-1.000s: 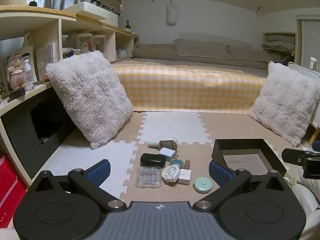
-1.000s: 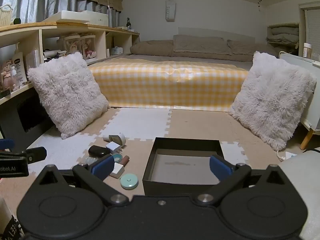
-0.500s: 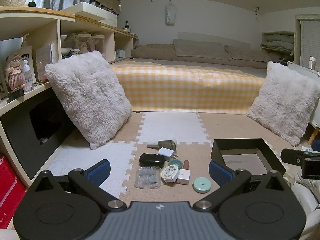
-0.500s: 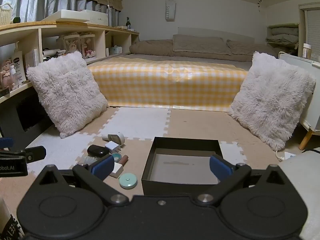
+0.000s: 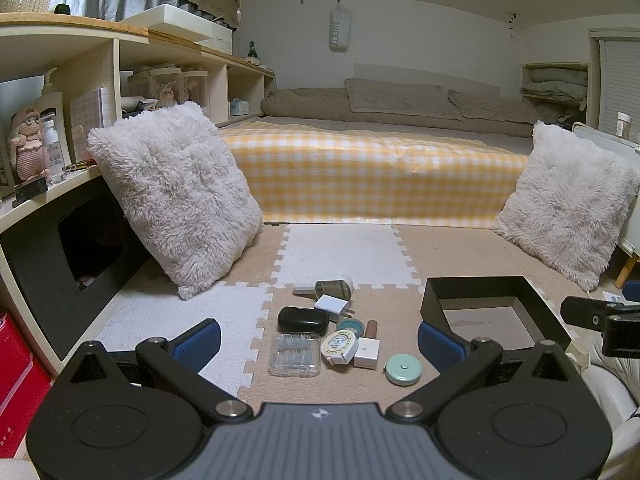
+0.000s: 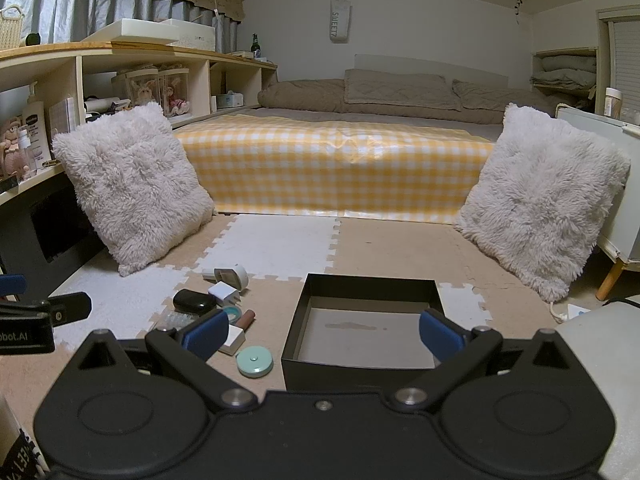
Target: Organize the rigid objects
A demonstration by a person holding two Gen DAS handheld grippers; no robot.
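Black cardboard box point(image 6: 362, 322) sits open-topped on the foam puzzle mat point(image 5: 460, 248), with nothing inside. Just to its left lies a loose cluster of small items: a mint round tape measure point(image 5: 403, 369), a clear plastic case point(image 5: 295, 354), a black oval case point(image 5: 303, 320), a white charger plug point(image 5: 333, 305), a white cube point(image 5: 367, 353), a yellow-faced round tape measure point(image 5: 340, 346) and what may be a lipstick tube point(image 5: 371, 327). The left gripper point(image 5: 318, 342) hovers above the cluster, jaws spread wide and holding nothing. The right gripper point(image 6: 322, 332) hangs over the box's near wall, likewise spread and unladen. 2 fluffy white pillows point(image 6: 134, 184) flank the yellow checked bed point(image 6: 332, 172).
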